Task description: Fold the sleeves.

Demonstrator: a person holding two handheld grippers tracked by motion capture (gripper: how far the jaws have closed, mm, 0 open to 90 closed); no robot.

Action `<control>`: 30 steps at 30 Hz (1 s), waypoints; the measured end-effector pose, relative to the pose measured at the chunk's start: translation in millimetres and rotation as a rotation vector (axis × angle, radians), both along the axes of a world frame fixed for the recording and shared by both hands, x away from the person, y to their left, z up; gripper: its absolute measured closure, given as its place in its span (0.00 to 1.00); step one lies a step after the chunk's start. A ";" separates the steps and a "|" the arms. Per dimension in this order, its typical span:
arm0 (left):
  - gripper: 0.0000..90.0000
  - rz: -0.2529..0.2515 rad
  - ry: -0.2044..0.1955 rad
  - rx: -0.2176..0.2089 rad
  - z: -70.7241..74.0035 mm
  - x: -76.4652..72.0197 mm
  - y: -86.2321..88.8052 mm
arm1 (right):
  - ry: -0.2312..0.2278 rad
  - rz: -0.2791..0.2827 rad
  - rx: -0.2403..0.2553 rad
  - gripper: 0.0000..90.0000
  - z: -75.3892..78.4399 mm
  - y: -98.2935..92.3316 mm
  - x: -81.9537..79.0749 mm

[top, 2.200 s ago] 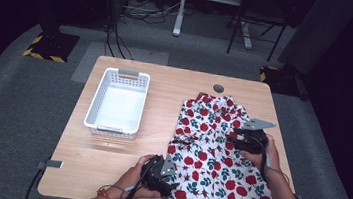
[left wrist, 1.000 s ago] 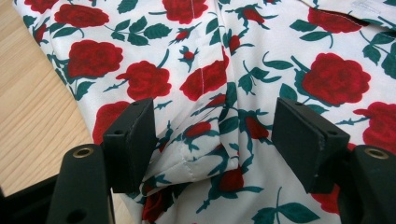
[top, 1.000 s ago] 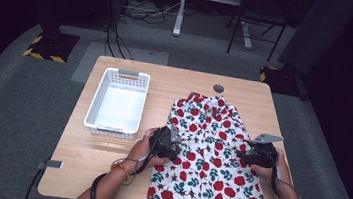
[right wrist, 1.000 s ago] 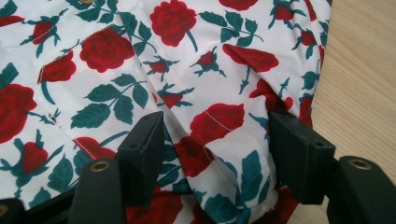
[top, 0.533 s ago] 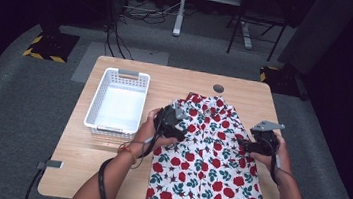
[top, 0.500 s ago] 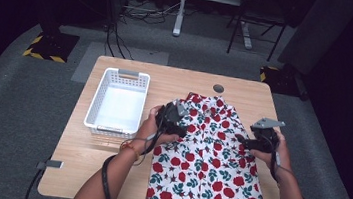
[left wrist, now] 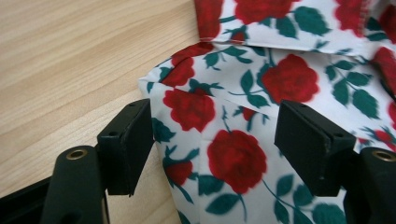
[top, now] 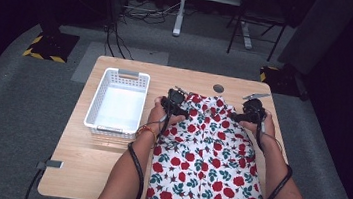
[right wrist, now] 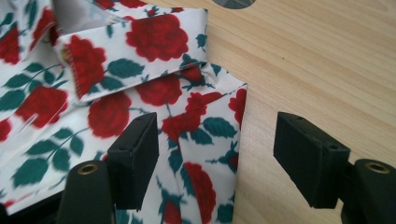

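A white garment printed with red roses and green leaves (top: pixel 206 153) lies flat on the wooden table (top: pixel 101 171), collar end toward the far side. My left gripper (top: pixel 175 102) hovers open over its far left shoulder corner (left wrist: pixel 196 100), one jaw over bare wood, the other over cloth. My right gripper (top: pixel 249 112) stands open over the far right shoulder corner (right wrist: pixel 219 112), with the collar (right wrist: pixel 135 51) just beyond it. Neither pair of jaws holds any fabric.
A white plastic basket (top: pixel 117 104) sits on the table's left part, close to my left hand. A round cable hole (top: pixel 218 88) lies just beyond the collar. The garment's hem reaches the near table edge. Dark floor, cables and a chair lie past the far edge.
Both grippers have moved from the garment's near and middle parts up along its sides to the far shoulder corners. The garment now lies spread straighter than before.
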State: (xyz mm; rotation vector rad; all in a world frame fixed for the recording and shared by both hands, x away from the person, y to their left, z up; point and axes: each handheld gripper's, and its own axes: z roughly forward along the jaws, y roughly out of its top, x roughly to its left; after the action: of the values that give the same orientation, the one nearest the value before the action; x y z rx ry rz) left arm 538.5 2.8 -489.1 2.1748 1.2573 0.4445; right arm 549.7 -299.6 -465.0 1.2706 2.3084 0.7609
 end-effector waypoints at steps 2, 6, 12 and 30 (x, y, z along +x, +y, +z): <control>0.31 0.007 0.004 0.010 -3.9 3.1 -0.3 | 0.006 -0.020 -0.011 0.35 -5.0 1.9 5.8; 0.34 0.030 0.010 -0.024 -8.4 7.7 3.5 | 0.036 -0.080 -0.002 0.35 -15.5 2.5 15.9; 0.40 0.010 0.008 -0.008 -7.5 8.0 5.9 | 0.054 -0.119 0.029 0.35 -22.1 8.2 25.1; 0.94 -0.113 0.010 0.067 0.9 5.9 -8.9 | 0.062 -0.047 0.066 0.96 -20.8 23.2 18.9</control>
State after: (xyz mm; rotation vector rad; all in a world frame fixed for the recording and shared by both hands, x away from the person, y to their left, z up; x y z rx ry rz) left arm 544.4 -6.2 -488.2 2.2936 1.1329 0.4353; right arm 568.6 -276.4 -485.8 1.3913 2.3100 0.7987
